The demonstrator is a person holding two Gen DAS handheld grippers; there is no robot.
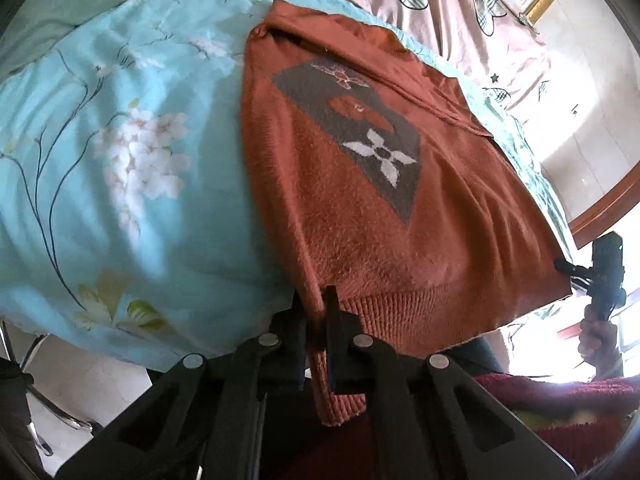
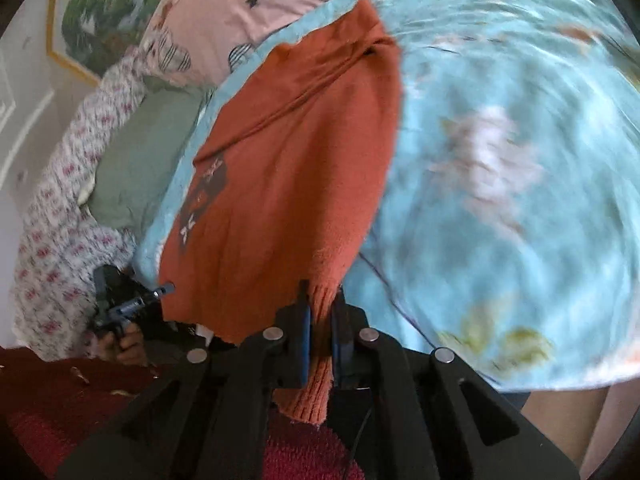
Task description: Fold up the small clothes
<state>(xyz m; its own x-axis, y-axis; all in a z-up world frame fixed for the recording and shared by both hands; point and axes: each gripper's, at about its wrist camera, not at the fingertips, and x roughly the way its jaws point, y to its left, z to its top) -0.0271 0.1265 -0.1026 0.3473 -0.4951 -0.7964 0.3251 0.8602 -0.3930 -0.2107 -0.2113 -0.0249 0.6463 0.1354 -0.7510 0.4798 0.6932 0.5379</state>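
A small rust-orange knitted sweater (image 1: pixel 360 208) with a grey diamond patch and a white flower lies on a light blue floral quilt (image 1: pixel 120 152). My left gripper (image 1: pixel 318 300) is shut on the ribbed hem at the sweater's left bottom corner. My right gripper (image 2: pixel 320 300) is shut on the ribbed hem at the other bottom corner of the sweater (image 2: pixel 280 168). The right gripper also shows at the right edge of the left wrist view (image 1: pixel 568 268), at the hem corner. The left gripper shows in the right wrist view (image 2: pixel 160 292) at its corner.
A pink sheet with plaid butterflies (image 1: pixel 440 12) lies behind the quilt. A green pillow (image 2: pixel 140 160) and a white flowered cloth (image 2: pixel 60 220) lie to the left in the right wrist view. A dark red rug (image 2: pixel 60 400) is below. A framed picture (image 2: pixel 100 12) hangs on the wall.
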